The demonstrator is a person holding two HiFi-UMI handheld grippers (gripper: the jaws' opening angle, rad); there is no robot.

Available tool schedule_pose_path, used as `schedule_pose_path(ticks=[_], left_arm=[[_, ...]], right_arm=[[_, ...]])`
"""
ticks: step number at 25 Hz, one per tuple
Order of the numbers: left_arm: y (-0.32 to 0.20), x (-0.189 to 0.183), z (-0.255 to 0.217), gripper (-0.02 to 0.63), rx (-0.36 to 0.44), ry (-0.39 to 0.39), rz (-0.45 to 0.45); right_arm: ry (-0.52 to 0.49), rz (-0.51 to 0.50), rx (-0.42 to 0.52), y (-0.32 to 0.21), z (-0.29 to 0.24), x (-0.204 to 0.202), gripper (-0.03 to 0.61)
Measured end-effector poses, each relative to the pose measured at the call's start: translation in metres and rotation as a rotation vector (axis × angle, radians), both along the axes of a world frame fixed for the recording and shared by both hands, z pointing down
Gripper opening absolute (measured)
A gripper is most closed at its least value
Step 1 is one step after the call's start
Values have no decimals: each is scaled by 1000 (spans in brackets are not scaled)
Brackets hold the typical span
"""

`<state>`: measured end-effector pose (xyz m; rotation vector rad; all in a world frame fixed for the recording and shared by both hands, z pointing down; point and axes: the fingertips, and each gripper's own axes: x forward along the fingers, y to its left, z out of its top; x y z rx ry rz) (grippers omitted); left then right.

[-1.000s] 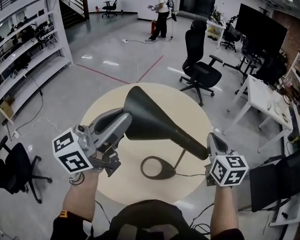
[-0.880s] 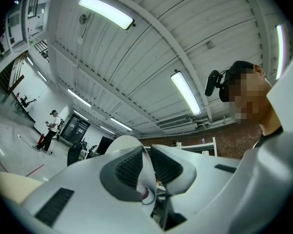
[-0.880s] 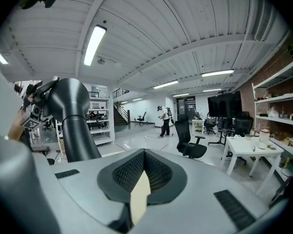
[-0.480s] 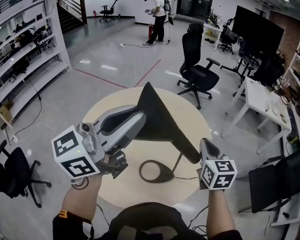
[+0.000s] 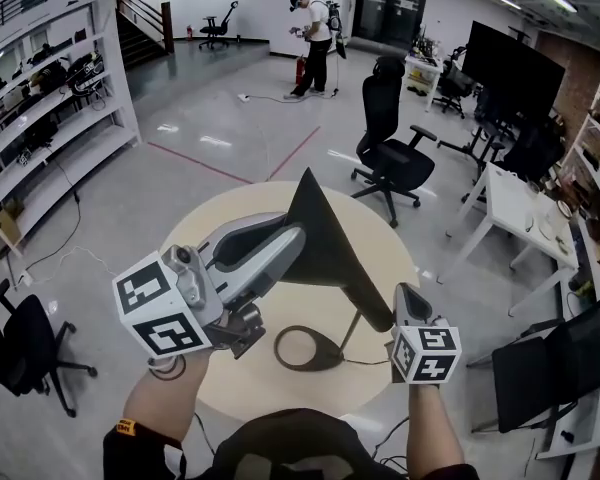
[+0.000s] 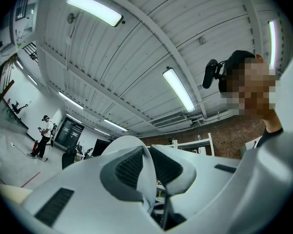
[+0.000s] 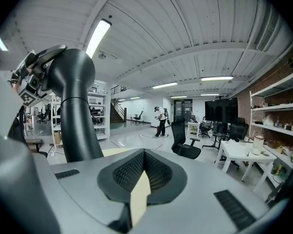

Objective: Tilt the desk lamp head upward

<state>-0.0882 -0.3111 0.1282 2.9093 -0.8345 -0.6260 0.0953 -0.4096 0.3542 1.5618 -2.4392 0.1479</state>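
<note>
The black desk lamp stands on a round beige table point(image 5: 205, 233). Its ring base point(image 5: 308, 349) and thin stem point(image 5: 351, 330) are near me. The cone-shaped lamp head point(image 5: 325, 248) is tilted steeply, wide end up. My left gripper point(image 5: 296, 236) is shut on the shade's rim; in the left gripper view the pale rim point(image 6: 123, 143) sits pinched between the jaws of that gripper point(image 6: 149, 165). My right gripper point(image 5: 405, 294) is shut and holds nothing, beside the head's narrow lower end. From the right gripper point(image 7: 144, 156) the black lamp neck point(image 7: 74, 96) rises at the left.
A black office chair point(image 5: 390, 146) stands beyond the table and a white desk point(image 5: 516, 200) to the right. White shelving point(image 5: 50, 98) lines the left wall, with another chair point(image 5: 25, 348) at the near left. A person point(image 5: 316, 30) stands far back.
The lamp head has swung from lying nearly level to pointing steeply upward. My left gripper rose with the rim in it. My right gripper slid a little left and toward me.
</note>
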Motion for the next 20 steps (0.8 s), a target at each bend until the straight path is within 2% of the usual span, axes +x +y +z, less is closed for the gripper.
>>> schedule_pose_path(ticks=[6,9,13,16,20], left_arm=[[10,-9,-3,98,47,9,-43],[22,-31,-4,98,66,49,-73],[33,-62,7,98,72,86,-160],[40,-77,34,98,53,34,-231],[46,-75,97,98,-22,-75,-311]], right_arm=[[-7,16,20,7,-1,2,14],[-33,47,51,19,-5,-1,14],[-38,89,93,39,-12,3,14],[-45,98,122,59,-15,-2,14],[-81,100,157,91,-17,-11,14]])
